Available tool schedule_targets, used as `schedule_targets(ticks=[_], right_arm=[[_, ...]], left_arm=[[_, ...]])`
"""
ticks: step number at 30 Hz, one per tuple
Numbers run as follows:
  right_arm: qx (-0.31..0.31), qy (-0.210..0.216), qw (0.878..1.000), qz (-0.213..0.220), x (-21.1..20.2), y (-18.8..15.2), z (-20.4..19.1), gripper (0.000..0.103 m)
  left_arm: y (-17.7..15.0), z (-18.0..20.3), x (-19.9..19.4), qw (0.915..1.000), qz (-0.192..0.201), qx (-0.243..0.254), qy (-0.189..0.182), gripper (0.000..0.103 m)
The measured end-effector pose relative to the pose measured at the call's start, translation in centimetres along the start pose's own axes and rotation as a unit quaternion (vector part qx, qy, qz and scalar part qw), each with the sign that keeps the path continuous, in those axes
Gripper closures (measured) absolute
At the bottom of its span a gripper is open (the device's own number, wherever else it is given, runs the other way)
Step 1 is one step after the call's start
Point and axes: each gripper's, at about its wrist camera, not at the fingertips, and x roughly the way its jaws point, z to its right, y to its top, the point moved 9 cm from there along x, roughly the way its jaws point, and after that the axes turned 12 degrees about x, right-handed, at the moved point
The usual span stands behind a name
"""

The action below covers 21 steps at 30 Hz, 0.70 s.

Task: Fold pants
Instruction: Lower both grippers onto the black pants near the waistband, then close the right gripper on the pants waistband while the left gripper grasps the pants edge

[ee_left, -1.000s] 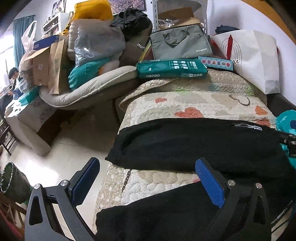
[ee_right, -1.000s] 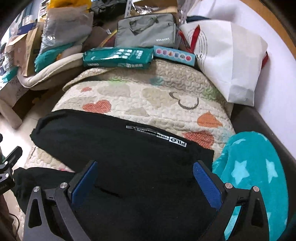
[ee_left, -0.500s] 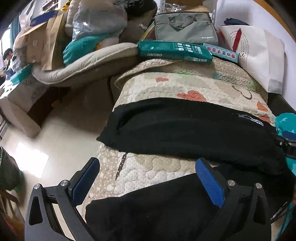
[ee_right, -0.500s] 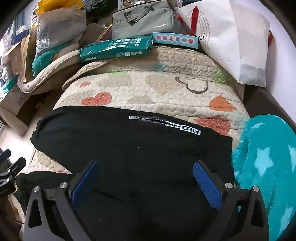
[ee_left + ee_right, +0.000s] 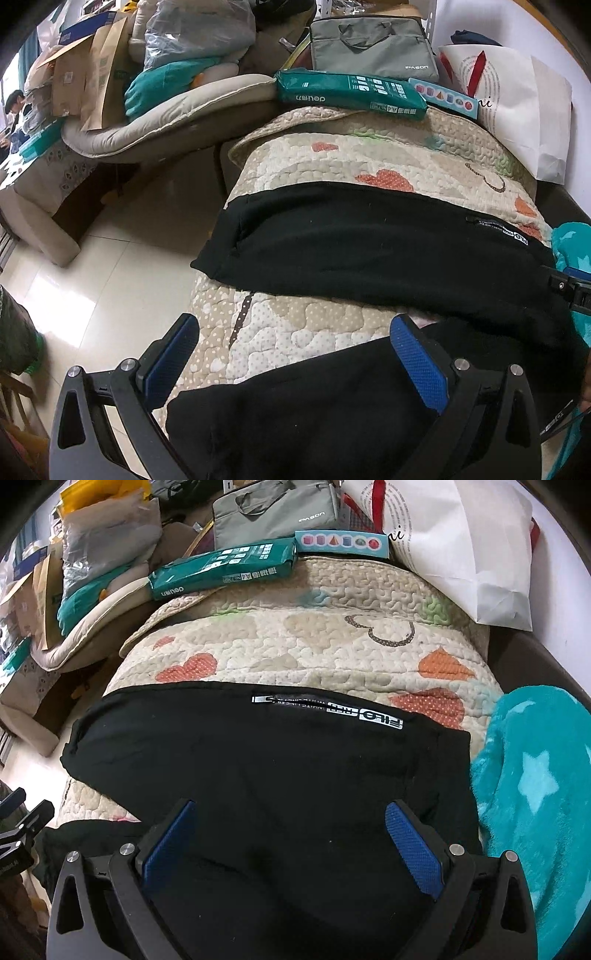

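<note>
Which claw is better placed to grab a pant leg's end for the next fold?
Probably the left claw: open, it hovers over the near leg's end on the black pants. The right claw, also open, hangs over their middle.

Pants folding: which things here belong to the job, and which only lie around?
For the job:
black pants
left gripper, open
right gripper, open
quilt under the pants

Lying about:
green paper pack
grey bag
white bag
teal blanket
</note>
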Motion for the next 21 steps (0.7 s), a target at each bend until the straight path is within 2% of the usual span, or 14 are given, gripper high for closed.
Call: schedule_targets(ticks=[5, 11, 13, 15, 18, 21], right_arm=[[-0.006, 0.0, 1.0, -0.003, 0.0, 1.3, 0.5, 0.0], [-0.071, 0.039, 0.997, -0.008, 0.2, 6.9, 1.3, 0.001], [-0.072, 0.048, 0.996, -0.019, 1.2, 7.9, 2.0, 0.002], [-0.071, 0.061, 0.995, -0.033, 2.5, 8.5, 2.7, 0.009], [-0.079, 0.064, 0.994, -0.049, 4.1, 8.9, 3.5, 0.014], [-0.097, 0.061, 0.992, -0.061, 5.6, 8.5, 4.0, 0.015]], left_arm=[[0.4, -0.8, 0.3, 0.9999, -0.006, -0.008, -0.013, 0.0], [3.4, -3.5, 1.5, 0.9977, -0.011, -0.026, -0.061, 0.0], [5.0, -4.6, 2.9, 0.9964, -0.009, -0.03, -0.078, 0.0], [6.4, -5.4, 4.9, 0.9953, -0.017, -0.027, -0.091, 0.004], [7.7, -6.4, 8.4, 0.994, -0.046, -0.016, -0.098, 0.009], [8.3, -7.7, 11.2, 0.9945, -0.059, -0.01, -0.086, 0.011]])
